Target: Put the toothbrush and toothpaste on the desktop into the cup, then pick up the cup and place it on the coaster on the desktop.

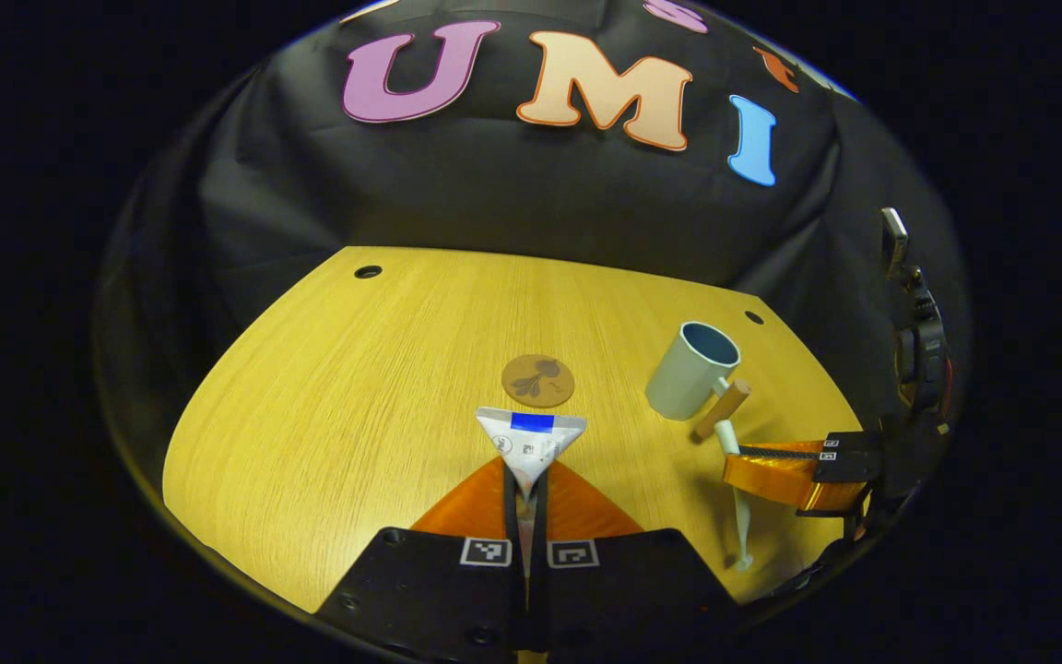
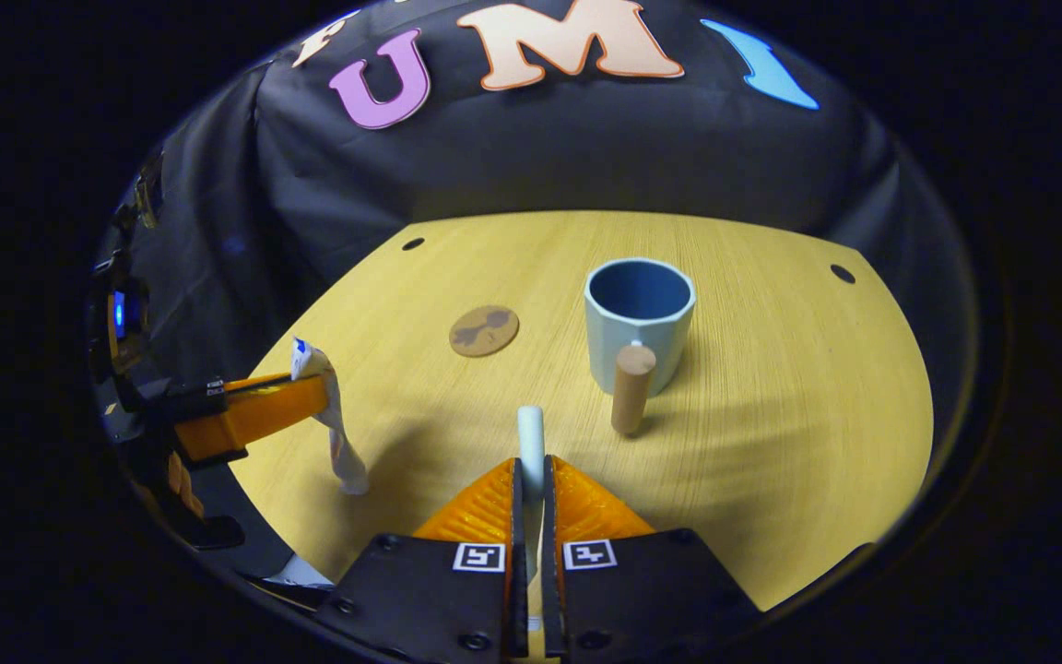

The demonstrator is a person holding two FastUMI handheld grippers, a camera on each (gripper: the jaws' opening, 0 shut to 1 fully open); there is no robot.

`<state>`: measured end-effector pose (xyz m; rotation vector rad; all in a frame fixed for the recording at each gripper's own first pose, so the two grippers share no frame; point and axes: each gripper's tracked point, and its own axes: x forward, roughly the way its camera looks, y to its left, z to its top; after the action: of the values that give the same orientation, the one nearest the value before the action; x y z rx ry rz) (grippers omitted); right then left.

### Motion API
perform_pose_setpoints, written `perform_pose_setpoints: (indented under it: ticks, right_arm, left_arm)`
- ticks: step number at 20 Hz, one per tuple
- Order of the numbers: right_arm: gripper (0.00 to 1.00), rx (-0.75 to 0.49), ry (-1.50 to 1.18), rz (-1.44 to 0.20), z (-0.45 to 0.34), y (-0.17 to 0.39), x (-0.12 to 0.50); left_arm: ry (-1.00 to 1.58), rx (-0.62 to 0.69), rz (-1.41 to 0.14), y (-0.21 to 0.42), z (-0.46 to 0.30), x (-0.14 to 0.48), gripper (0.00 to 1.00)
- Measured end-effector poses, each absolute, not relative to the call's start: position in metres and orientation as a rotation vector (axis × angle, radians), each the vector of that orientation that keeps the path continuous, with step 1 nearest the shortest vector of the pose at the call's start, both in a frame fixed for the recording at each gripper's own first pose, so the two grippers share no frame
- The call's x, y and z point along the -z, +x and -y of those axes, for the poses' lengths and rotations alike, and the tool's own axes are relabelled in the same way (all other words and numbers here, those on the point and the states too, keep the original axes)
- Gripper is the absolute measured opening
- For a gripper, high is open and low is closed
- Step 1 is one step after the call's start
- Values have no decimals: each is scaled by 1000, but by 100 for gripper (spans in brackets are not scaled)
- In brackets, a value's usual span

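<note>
My left gripper [image 1: 526,481] is shut on the white toothpaste tube [image 1: 531,441], whose flat crimped end with a blue band points forward above the table. In the right gripper view that gripper [image 2: 314,395] holds the tube [image 2: 336,433] upright, cap end down near the desktop. My right gripper [image 2: 531,478] is shut on the pale toothbrush [image 2: 530,433], whose tip sticks out past the fingers. From the left gripper view the toothbrush [image 1: 739,516] hangs nearly vertical in the right gripper [image 1: 736,466]. The light blue cup [image 2: 637,318] with a wooden handle [image 2: 631,392] stands just ahead. The round brown coaster [image 1: 538,380] lies left of the cup.
The yellow wooden desktop [image 2: 771,415] has small dark holes [image 2: 842,274] near its far corners. Black cloth walls close in behind and at the sides. A black device [image 1: 923,350] stands at the right edge in the left gripper view.
</note>
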<state>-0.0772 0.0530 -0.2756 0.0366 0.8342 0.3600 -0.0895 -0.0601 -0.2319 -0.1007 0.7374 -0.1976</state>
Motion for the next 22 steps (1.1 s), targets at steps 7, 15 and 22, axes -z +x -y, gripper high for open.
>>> perform_pose_setpoints:
  ticks: [7, 15, 22]
  right_arm:
    - [9, -351, 113, -639, -58, -27, 209]
    - [9, -310, 214, -486, -45, 43, 158]
    - [9, -279, 264, -347, -36, 97, 127]
  left_arm:
    - [-94, 207, -674, -79, 62, 191, 0]
    - [-120, 222, -606, -68, 72, 150, 0]
    - [-153, 211, -573, -69, 75, 128, 0]
